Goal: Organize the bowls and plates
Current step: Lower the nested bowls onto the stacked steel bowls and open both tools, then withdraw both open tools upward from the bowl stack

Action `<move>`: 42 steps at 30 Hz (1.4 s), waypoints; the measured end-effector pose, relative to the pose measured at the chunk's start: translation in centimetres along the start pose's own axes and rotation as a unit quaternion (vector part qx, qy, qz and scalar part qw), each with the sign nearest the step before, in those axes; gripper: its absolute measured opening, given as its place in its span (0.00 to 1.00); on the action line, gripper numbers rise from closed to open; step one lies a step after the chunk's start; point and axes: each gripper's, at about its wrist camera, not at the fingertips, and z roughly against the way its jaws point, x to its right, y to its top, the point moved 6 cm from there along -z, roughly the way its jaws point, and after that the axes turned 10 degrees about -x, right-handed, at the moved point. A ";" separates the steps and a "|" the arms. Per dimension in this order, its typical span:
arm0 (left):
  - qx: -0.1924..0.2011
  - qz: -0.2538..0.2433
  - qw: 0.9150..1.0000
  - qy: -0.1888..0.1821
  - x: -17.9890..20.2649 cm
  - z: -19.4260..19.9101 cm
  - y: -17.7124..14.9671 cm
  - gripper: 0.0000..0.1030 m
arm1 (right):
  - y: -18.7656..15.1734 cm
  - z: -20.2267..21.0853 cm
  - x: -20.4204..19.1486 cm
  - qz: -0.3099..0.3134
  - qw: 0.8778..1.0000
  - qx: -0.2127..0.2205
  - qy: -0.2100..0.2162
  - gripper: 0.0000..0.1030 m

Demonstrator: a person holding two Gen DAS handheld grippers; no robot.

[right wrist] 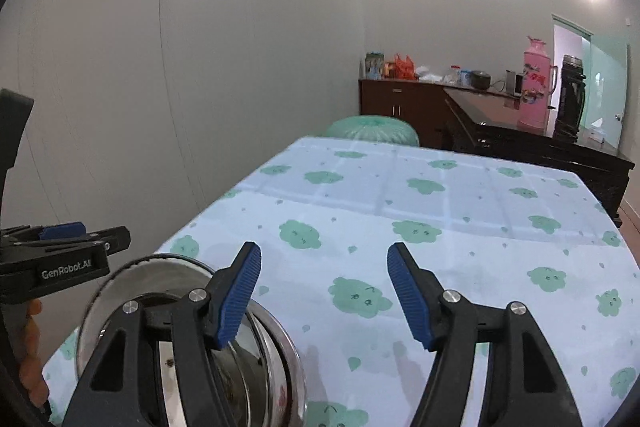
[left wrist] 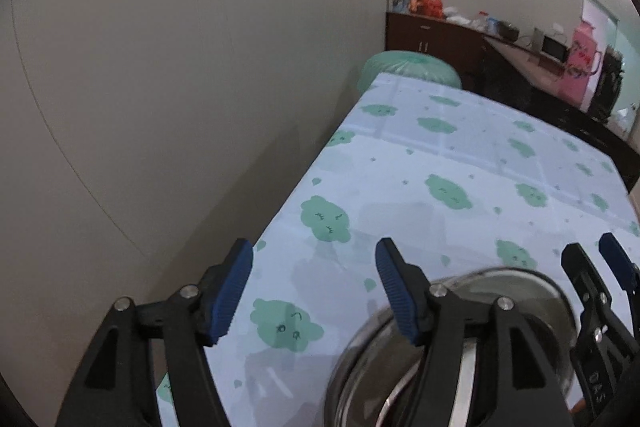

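Cloud-print tablecloth (right wrist: pixel 460 227), bare beyond near edge. Stacked steel bowls (right wrist: pixel 264 359) at near edge, between both tools. Left gripper (left wrist: pixel 314 291) spread, holding nothing; right gripper (right wrist: pixel 324 293) spread, holding nothing. Step judged: stack released. Next: locate remaining dishes, none visible.

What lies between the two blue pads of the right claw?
Only bare cloud-print tablecloth, seen in the right wrist view; the stacked metal bowls sit left of the right claw.
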 end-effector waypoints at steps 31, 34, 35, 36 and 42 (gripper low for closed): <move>0.015 -0.012 1.000 0.008 0.7 0.7 0.3 0.63 | -0.3 -2.2 0.2 -0.024 1.000 -0.009 0.018 0.66; 0.028 -0.007 1.000 0.002 0.5 1.5 -0.1 0.63 | 0.1 0.1 0.5 -0.031 0.999 0.016 0.016 0.66; 0.032 -0.005 0.999 -0.001 0.5 1.9 -0.3 0.64 | 0.1 0.9 0.6 -0.034 0.999 0.023 0.019 0.66; 0.036 -0.002 0.999 -0.005 0.4 2.2 -0.6 0.66 | 0.0 1.7 0.6 -0.038 0.999 0.029 0.020 0.70; 0.068 0.001 0.998 -0.010 0.1 4.7 -2.4 0.77 | -1.1 5.9 0.2 -0.060 0.996 0.055 0.047 0.81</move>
